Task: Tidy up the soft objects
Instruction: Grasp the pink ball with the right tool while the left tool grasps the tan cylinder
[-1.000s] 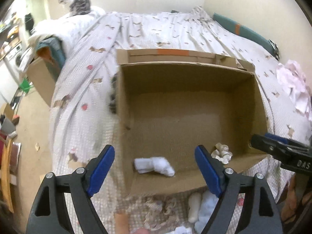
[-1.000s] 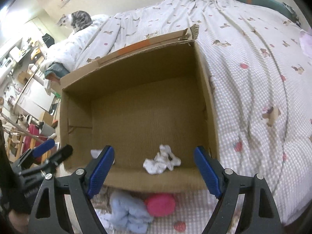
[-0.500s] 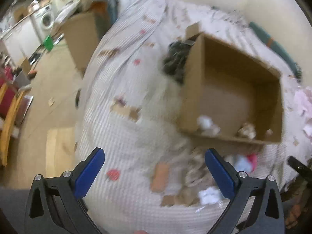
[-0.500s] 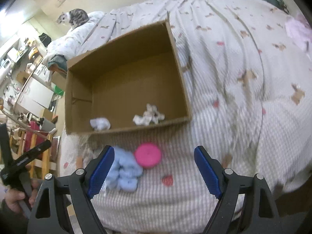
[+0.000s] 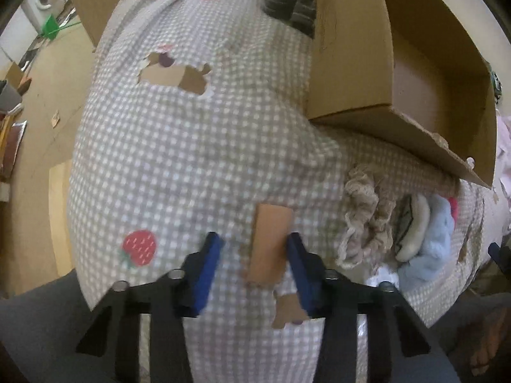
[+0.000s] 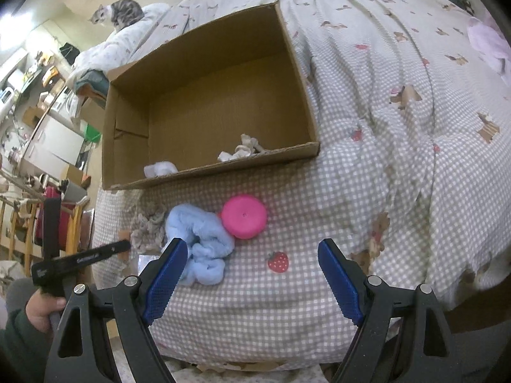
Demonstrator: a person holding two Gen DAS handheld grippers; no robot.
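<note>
- Judging the light blue cloth (image 6: pixel 204 249), we expect it limp and light; we would pinch a thick fold at its near end, since a thin edge may slip free.
- It lies on the bed (image 6: pixel 399 172) touching the pink round piece (image 6: pixel 244 216), just before the cardboard box (image 6: pixel 204 178).
- Our right tool (image 6: pixel 252 282) hangs released above it.
- Our left tool (image 5: pixel 252 266) is unclenched, straddling a printed patch, grasping nothing.

Both grippers are black plastic clamp frames with triangular cut-outs, silver screw heads at the joints, and blue textured pads lining the jaws. The right gripper (image 6: pixel 252 276) shows these sharply; the left gripper (image 5: pixel 254 273) is blurred. The left hand (image 6: pixel 40 311) has bare skin and a dark green sleeve.
</note>
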